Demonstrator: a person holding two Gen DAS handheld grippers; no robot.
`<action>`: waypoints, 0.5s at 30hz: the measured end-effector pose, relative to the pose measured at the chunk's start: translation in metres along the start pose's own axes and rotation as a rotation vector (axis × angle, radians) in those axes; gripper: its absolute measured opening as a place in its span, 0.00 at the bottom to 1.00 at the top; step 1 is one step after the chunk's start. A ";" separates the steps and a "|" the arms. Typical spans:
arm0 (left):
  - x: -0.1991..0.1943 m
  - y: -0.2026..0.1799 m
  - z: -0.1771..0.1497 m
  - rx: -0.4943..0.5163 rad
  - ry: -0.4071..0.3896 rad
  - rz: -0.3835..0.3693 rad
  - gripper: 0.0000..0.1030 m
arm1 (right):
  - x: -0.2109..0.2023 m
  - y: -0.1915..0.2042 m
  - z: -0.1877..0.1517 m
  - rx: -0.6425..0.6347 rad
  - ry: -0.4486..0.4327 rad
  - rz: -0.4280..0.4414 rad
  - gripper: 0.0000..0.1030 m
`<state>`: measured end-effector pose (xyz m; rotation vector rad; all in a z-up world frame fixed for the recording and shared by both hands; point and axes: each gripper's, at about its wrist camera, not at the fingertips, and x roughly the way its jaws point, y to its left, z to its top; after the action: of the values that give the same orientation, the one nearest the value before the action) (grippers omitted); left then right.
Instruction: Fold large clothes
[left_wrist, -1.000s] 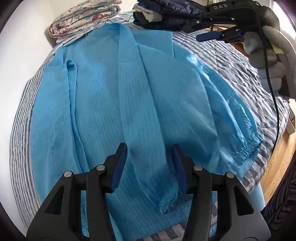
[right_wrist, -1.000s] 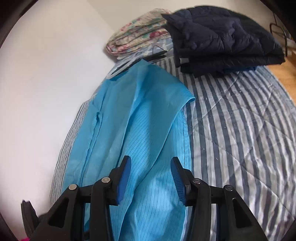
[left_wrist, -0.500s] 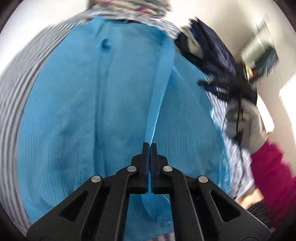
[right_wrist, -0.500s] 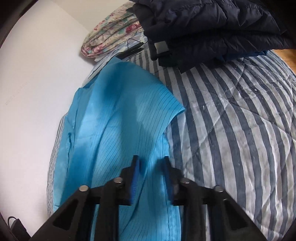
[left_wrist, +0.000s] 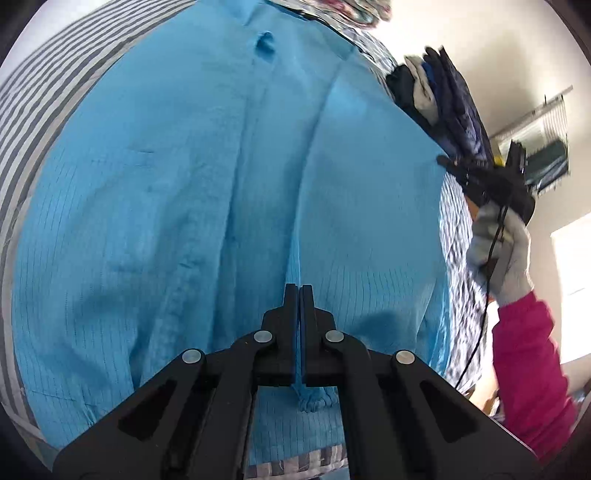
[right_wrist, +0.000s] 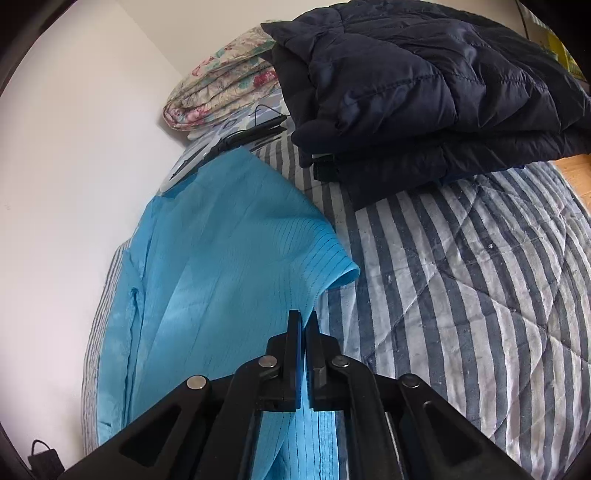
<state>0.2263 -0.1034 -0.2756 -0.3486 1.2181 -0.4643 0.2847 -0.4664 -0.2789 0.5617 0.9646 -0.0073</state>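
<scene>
A large blue garment (left_wrist: 155, 206) lies spread across a bed covered by a grey-and-white striped quilt (right_wrist: 461, 295), filling most of the left wrist view from the upper left of the frame down to its lower edge. At the bottom centre of that view, the left gripper (left_wrist: 298, 291) has its jaws drawn fully together on a raised fold of the blue fabric, which runs as a long ridge from the fingertips up toward the top of the frame.

At the right edge of the same view, the right gripper (left_wrist: 445, 160) pinches the garment's far edge, carried by a hand in a grey glove (left_wrist: 498, 251) with a magenta sleeve (left_wrist: 532, 369) below it and a thin black cable hanging beside the glove.

In the right wrist view, the right gripper (right_wrist: 303, 317) sits at the lower centre of the frame, its jaws closing to a narrow gap with the garment's edge between them; the cloth lifts slightly off the quilt just above the fingertips and curls under at the centre of the frame. A folded dark navy padded jacket (right_wrist: 424, 92) rests on the quilt at the upper right, and a folded floral blanket (right_wrist: 221, 88) lies at the upper centre against the white wall (right_wrist: 74, 166).
</scene>
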 end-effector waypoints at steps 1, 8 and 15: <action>0.001 -0.002 -0.001 0.018 0.008 -0.001 0.00 | -0.002 -0.003 -0.001 0.018 0.010 0.003 0.19; -0.010 -0.012 -0.006 0.093 -0.009 0.057 0.06 | -0.036 0.002 -0.042 0.025 0.089 0.092 0.35; -0.003 -0.004 -0.006 0.087 0.019 0.045 0.21 | -0.060 0.036 -0.127 -0.057 0.285 0.172 0.38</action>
<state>0.2193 -0.1050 -0.2732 -0.2427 1.2181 -0.4806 0.1608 -0.3920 -0.2713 0.6018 1.1861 0.2588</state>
